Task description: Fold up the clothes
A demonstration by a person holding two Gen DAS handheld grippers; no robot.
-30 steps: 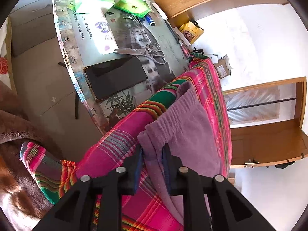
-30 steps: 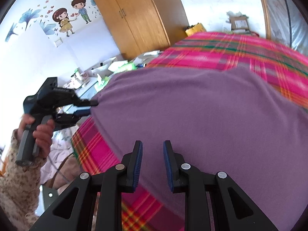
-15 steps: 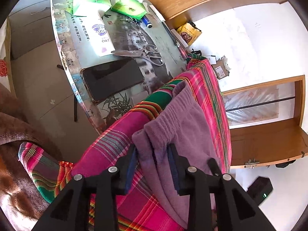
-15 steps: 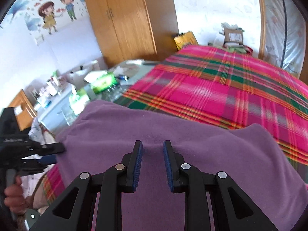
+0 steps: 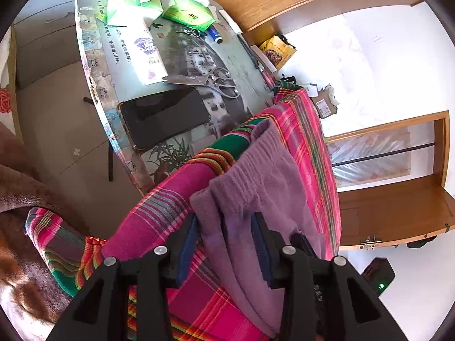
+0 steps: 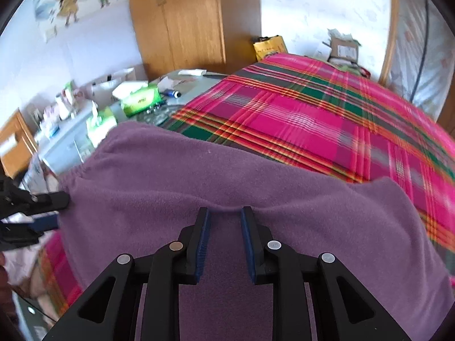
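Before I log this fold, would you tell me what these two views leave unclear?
- Left wrist: the purple garment runs out of frame below, behind the left gripper, whose jaws have just been opening.
- Right wrist: the right gripper hides the cloth under it, so grip is uncertain.
- Right wrist: tabletop clutter is blurred.

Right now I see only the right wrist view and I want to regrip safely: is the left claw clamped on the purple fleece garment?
Observer: No. The left claw has just been opening, and the purple fleece garment lies loose between its pads.
Operator: What is beyond that corner?
Observer: A black smartphone lies flat near the edge of the printed tabletop.
Operator: Anything sharp there?
Observer: Steel scissors lie just past the smartphone.
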